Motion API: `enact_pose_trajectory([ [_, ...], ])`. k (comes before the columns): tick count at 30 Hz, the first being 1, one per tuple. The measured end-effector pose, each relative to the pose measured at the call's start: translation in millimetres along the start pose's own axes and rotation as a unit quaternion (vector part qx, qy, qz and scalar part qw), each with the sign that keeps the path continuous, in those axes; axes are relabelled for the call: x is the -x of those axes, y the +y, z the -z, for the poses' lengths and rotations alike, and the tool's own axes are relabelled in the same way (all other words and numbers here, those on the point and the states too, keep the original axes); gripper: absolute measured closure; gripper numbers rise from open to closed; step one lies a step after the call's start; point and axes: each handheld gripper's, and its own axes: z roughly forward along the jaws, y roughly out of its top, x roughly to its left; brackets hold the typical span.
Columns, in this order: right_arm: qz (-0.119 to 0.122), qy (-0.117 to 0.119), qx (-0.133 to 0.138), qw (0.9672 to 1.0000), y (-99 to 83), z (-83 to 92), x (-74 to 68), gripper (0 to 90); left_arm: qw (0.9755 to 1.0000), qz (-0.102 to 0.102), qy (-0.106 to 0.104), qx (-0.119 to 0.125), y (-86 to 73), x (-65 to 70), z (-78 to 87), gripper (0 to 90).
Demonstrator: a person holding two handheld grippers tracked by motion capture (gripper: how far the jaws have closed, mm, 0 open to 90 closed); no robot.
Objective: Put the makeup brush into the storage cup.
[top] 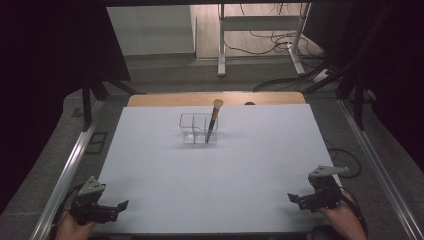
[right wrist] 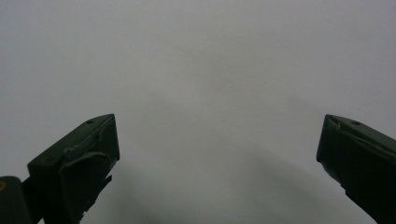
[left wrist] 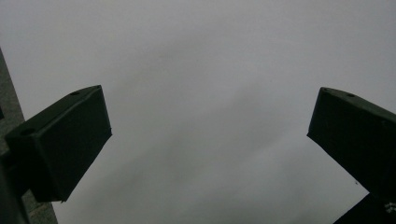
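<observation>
white table [top: 250, 165], high view adds brush [top: 214, 120] in clear organizer [top: 192, 127], both grippers spread apart

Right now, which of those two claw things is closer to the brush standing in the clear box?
Roughly even, perhaps the right. The brush stands mid-table at the far side. The left gripper rests at the near left corner, the right gripper at the near right corner; both are open and far from it.

Left tool [top: 116, 206] sits at 7 o'clock, held by the left hand [top: 70, 229], jaws spread wide, nothing between them. Right tool [top: 295, 199] sits at 5 o'clock in the right hand [top: 342, 217], jaws likewise wide apart. Both point inward, low over the bench.
</observation>
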Motion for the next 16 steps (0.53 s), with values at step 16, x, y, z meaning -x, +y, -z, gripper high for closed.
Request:
enact_pose_trajectory([
  [16, 0.0, -0.001, -0.003, 1.0, -0.1, -0.6, 0.3, 0.0, 0.9997, 0.0, 0.002, -0.026, -1.9, 0.7, -4.7, 0.0],
])
